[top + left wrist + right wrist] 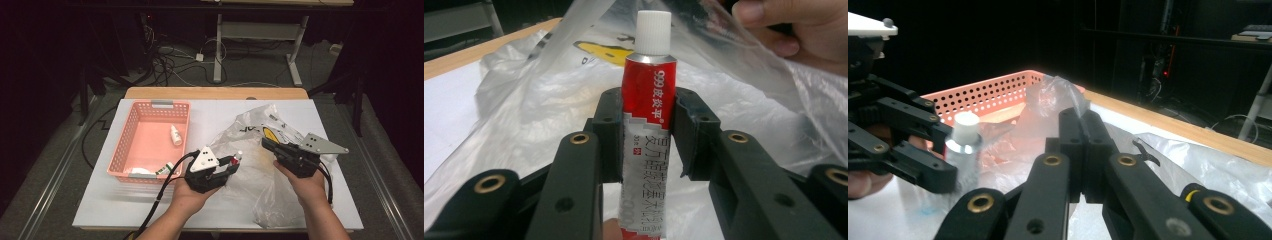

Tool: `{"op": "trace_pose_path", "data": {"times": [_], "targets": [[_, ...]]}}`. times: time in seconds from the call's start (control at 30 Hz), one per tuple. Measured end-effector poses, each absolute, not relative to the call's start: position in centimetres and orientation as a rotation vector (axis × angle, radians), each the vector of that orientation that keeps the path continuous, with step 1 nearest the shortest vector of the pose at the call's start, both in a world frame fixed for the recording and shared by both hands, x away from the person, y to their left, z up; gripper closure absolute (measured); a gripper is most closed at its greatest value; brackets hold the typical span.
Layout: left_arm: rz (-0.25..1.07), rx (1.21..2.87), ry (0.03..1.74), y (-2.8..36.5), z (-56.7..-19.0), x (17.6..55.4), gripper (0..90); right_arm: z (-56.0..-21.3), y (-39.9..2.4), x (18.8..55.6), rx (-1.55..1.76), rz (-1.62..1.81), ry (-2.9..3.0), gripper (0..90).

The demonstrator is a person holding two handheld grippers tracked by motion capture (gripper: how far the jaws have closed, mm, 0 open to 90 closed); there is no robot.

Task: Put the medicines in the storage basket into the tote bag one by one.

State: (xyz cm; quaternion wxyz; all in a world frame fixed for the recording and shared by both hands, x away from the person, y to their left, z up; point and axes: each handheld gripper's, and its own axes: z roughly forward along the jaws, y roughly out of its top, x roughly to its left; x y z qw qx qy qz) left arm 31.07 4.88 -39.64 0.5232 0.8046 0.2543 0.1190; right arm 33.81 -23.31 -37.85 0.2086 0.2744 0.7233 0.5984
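While bag (260,150) intervenes, basket (125,145) aside.

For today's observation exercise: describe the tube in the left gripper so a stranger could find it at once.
Start at the white table, then the crumpled clear plastic bag right of the pink basket. At its edge the left gripper clamps an upright tube: red and silver, white ribbed cap.

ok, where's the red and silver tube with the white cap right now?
The red and silver tube is clamped upright in the left gripper, just left of the clear plastic bag.
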Motion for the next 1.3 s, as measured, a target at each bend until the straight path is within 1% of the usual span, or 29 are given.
{"op": "trace_pose_path", "data": {"times": [0.2, 0.4, 0.5, 0.8, 0.93, 1.3], "targets": [[0.31, 1.945, 0.617, 3.8, -39.3, 32.1, 65.9, -37.5, -22.8, 34.0, 0.749, 1.658, 1.992, 90.0], [0.34, 1.989, 0.606, 2.5, -39.4, 32.9, 65.9, -36.4, -23.1, 34.0, 0.748, 1.669, 1.909, 90.0], [0.334, 2.006, 0.613, 1.9, -39.7, 33.5, 65.8, -36.0, -23.6, 34.1, 0.745, 1.663, 1.885, 90.0], [0.318, 2.038, 0.649, -0.2, -41.8, 35.3, 65.8, -37.2, -23.6, 34.5, 0.78, 1.654, 1.918, 90.0], [0.34, 2.057, 0.647, -1.3, -42.3, 35.9, 65.8, -37.2, -23.6, 34.5, 0.782, 1.651, 1.919, 90.0], [0.347, 2.058, 0.654, -3.7, -43.4, 37.1, 65.7, -37.1, -24.0, 34.5, 0.783, 1.655, 1.916, 90.0]]}}
